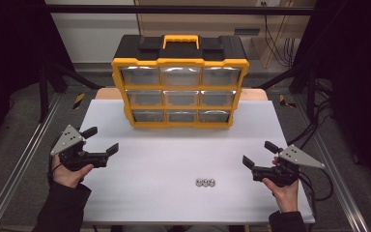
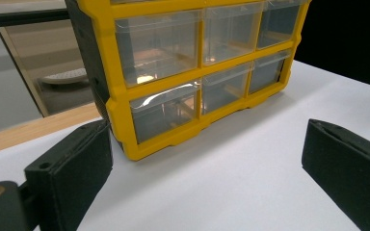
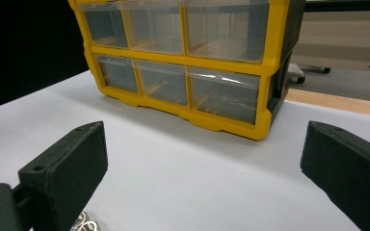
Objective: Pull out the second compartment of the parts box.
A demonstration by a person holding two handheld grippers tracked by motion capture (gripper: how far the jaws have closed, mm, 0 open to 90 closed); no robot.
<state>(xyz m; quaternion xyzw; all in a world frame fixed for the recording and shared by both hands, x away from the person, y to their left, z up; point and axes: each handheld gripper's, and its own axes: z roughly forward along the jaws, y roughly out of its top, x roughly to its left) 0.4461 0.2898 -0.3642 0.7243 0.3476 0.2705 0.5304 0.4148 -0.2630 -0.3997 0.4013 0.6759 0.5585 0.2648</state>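
Note:
A yellow and black drawer cabinet [image 1: 179, 82] with clear drawers stands upright at the back middle of the white table [image 1: 174, 159]; the cabinet [image 2: 192, 72] also fills the far part of the left gripper view, and the cabinet [image 3: 188, 57] that of the right gripper view. Three small metal nuts [image 1: 205, 182] lie in a row near the front middle, and the nuts [image 3: 84, 224] peek in at the bottom of the right gripper view. My left gripper [image 1: 101, 140] hovers open at the left, empty. My right gripper [image 1: 260, 153] is open at the right, empty.
Metal frame rails [image 1: 24, 159] run along both sides of the table. A strip of wooden board [image 1: 108, 93] shows behind the white surface. Cables [image 1: 319, 140] hang off the right edge. Bare white surface lies between the grippers and the cabinet.

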